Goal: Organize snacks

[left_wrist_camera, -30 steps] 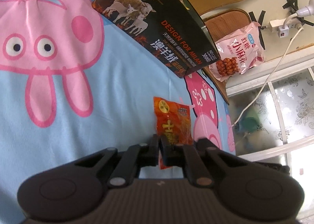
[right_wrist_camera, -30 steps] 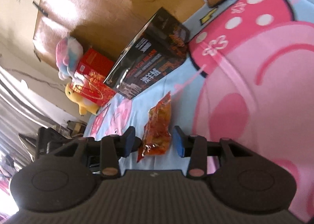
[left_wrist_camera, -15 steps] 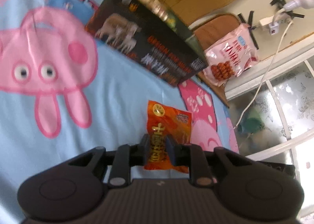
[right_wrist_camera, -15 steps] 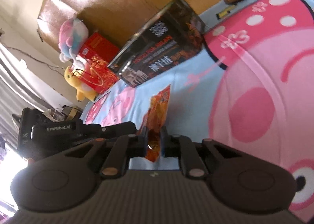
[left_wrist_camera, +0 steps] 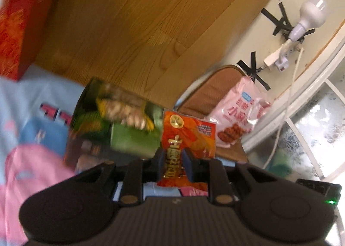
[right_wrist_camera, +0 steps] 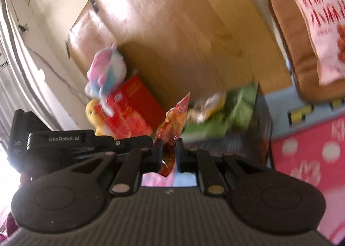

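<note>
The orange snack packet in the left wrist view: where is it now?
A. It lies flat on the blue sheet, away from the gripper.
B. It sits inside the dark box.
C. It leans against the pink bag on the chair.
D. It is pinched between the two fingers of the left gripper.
D: the orange snack packet stands between the closed fingers of the left gripper, in front of the dark box and the pink bag.

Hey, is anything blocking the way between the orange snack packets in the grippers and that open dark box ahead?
Nothing visible does. The left gripper is shut on an orange snack packet, and the right gripper on another. The open dark box lies just beyond both, already holding green and yellow packs.
</note>
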The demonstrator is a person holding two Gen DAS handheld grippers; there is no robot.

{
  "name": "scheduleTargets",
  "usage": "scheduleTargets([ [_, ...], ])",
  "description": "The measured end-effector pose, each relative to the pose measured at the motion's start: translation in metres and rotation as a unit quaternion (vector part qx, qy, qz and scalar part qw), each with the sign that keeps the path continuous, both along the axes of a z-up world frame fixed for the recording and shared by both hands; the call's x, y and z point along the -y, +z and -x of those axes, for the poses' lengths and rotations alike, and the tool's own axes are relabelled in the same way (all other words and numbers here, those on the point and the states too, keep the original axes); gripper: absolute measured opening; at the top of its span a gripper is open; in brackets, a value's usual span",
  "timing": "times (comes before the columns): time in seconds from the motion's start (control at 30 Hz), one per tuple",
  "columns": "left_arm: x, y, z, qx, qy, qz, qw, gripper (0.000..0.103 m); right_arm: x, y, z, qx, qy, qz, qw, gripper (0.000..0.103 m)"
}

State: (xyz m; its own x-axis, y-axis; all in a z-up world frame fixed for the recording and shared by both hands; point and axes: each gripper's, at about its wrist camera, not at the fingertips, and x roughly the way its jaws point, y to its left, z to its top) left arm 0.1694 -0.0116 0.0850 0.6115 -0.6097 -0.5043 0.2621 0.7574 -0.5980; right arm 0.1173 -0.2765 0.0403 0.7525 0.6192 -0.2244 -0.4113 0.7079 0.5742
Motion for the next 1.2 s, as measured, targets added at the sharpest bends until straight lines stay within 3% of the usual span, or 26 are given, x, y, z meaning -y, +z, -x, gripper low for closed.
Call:
scheduleTargets([
  [0.2, 0.022, -0.019, -0.044, -0.02, 0.003, -0.027, 0.9994, 0.02, -0.001, -0.006, -0.036, 0.009, -0.034, 0.056, 0.998, 0.016],
  [0.33, 0.031, -0.03, -0.051, -0.023, 0.001, -0.041, 0.9989, 0.02, -0.012, -0.011, -0.039, 0.034, -0.077, 0.134, 0.987, 0.024],
  [0.53, 0.035, -0.025, -0.04, 0.008, 0.023, -0.09, 0.9956, 0.023, -0.024, -0.019, -0.03, 0.079, -0.115, 0.206, 0.969, 0.056],
  [0.73, 0.033, -0.014, -0.011, 0.032, 0.028, -0.116, 0.9923, 0.023, -0.015, -0.019, -0.018, 0.076, -0.123, 0.194, 0.97, 0.056],
  [1.03, 0.04, -0.018, 0.057, 0.064, 0.019, -0.181, 0.9812, 0.03, -0.003, -0.03, 0.053, 0.062, -0.165, 0.16, 0.971, 0.058],
  [1.2, 0.044, -0.027, 0.085, 0.07, 0.032, -0.226, 0.9711, 0.042, -0.002, -0.042, 0.08, 0.032, -0.175, 0.15, 0.972, 0.063],
])
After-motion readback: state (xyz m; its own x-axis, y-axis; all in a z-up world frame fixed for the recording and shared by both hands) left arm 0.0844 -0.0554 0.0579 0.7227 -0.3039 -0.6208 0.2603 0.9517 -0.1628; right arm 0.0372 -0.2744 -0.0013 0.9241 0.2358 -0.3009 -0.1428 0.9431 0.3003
